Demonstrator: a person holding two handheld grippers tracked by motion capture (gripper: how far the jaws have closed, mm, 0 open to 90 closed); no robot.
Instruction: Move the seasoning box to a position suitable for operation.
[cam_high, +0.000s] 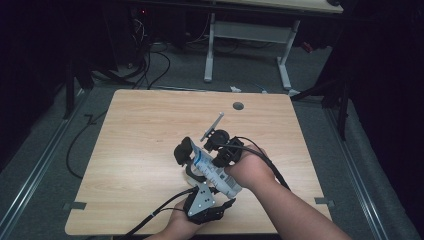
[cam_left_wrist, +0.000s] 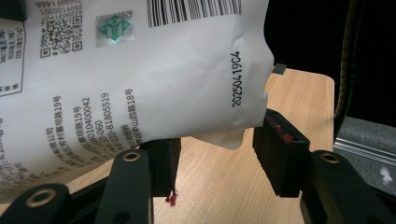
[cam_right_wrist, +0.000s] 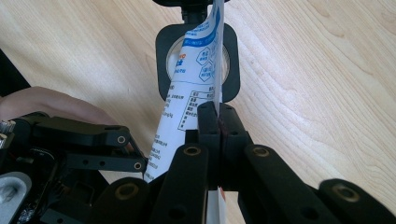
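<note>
Right gripper (cam_right_wrist: 218, 122) pinches shut on white printed plastic pouch (cam_right_wrist: 189, 100); left gripper (cam_left_wrist: 217, 158), half-open, straddles its corner; a tug could tear it

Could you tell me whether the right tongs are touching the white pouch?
Touching. The right gripper view shows the right tongs closed together on the thin edge of the white pouch, pinching it flat.

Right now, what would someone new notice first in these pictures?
A white printed pouch held up over the middle of the wooden table, between both grippers. The right gripper is clamped shut on its thin edge. The left gripper has its jaws around a bottom corner, beneath a barcode.
</note>
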